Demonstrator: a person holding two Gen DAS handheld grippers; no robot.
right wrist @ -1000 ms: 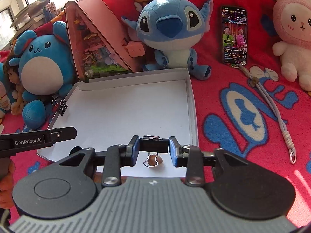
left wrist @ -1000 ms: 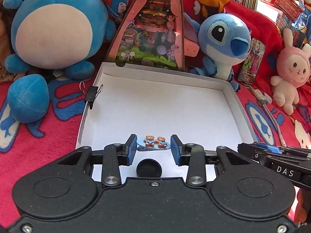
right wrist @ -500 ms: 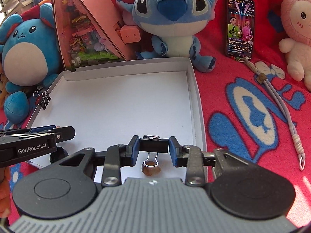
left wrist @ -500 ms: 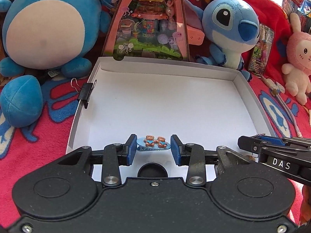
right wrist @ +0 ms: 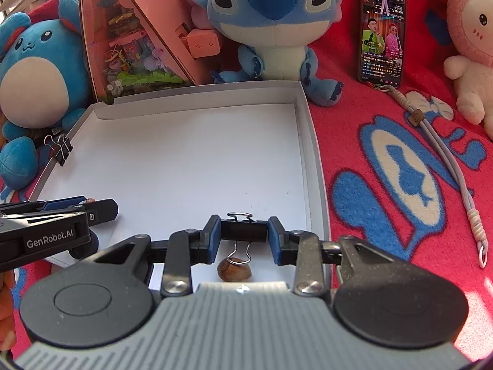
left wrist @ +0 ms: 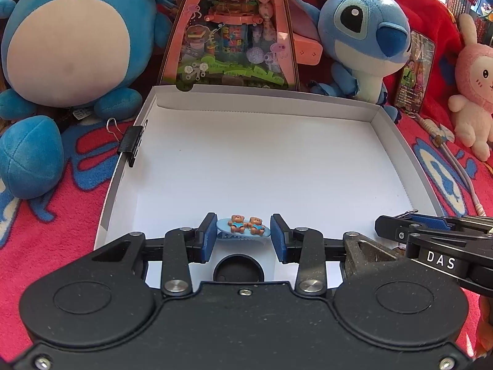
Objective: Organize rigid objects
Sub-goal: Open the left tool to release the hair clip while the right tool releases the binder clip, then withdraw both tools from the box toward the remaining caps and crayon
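My left gripper (left wrist: 243, 236) is shut on a light blue hair clip with two small bears (left wrist: 243, 227), held over the near edge of a shallow white box (left wrist: 246, 104). My right gripper (right wrist: 243, 236) is shut on a black binder clip (right wrist: 243, 229), held over the box's near right corner. A brown nut-like piece (right wrist: 234, 269) lies in the box below that clip. A second black binder clip (left wrist: 131, 143) is clamped on the box's left wall, also seen in the right wrist view (right wrist: 60, 149). Each gripper shows in the other's view, the right (left wrist: 431, 237) and the left (right wrist: 61, 215).
Around the box on the red blanket stand a round blue plush (left wrist: 71, 30), a pink triangular toy package (left wrist: 231, 30), a Stitch plush (right wrist: 271, 21), a phone (right wrist: 382, 34) with a strap (right wrist: 446, 151), and a pink rabbit plush (right wrist: 474, 49). A black round object (left wrist: 238, 269) lies under my left gripper.
Both grippers have moved forward over the box's near edge, holding their clips. The box and plush toys look closer than before.
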